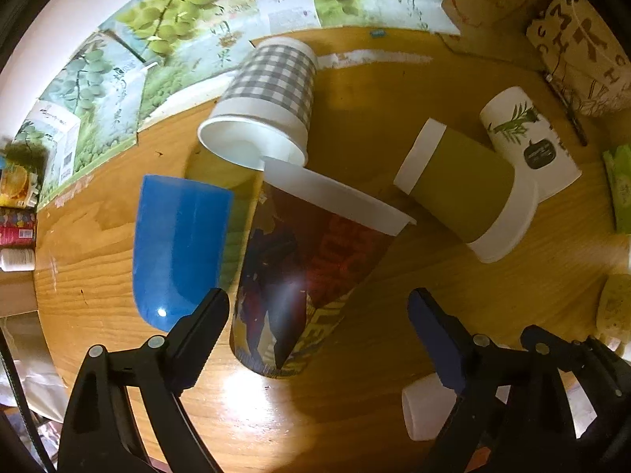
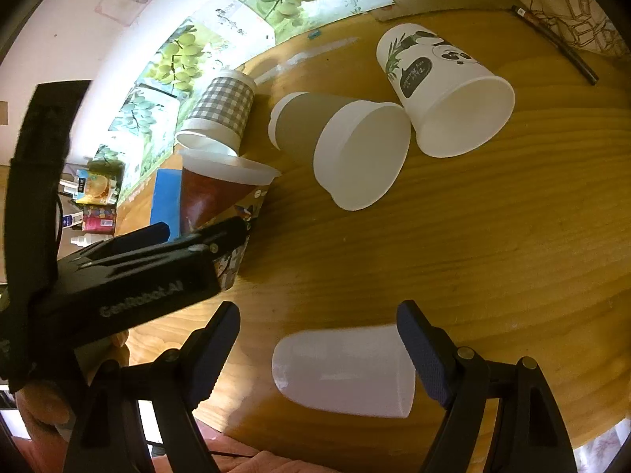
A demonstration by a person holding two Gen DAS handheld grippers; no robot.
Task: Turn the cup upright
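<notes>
Several cups lie on their sides on the round wooden table (image 1: 355, 414). A dark printed cup (image 1: 299, 272) lies between the open fingers of my left gripper (image 1: 319, 311), its white rim pointing away; it also shows in the right wrist view (image 2: 221, 201). A frosted white cup (image 2: 347, 370) lies on its side between the open fingers of my right gripper (image 2: 319, 327), not touched. A grey checked cup (image 1: 272, 90), an olive cup (image 1: 465, 185), a panda-print cup (image 1: 528, 138) and a blue cup (image 1: 177, 244) lie around.
Grape-print boxes (image 1: 165, 39) line the table's far edge. A patterned bag (image 1: 583, 47) and a dark pen (image 2: 556, 43) sit at the far right. Green packets (image 1: 621, 189) lie at the right edge. Small bottles and cartons (image 2: 94, 205) stand left of the table.
</notes>
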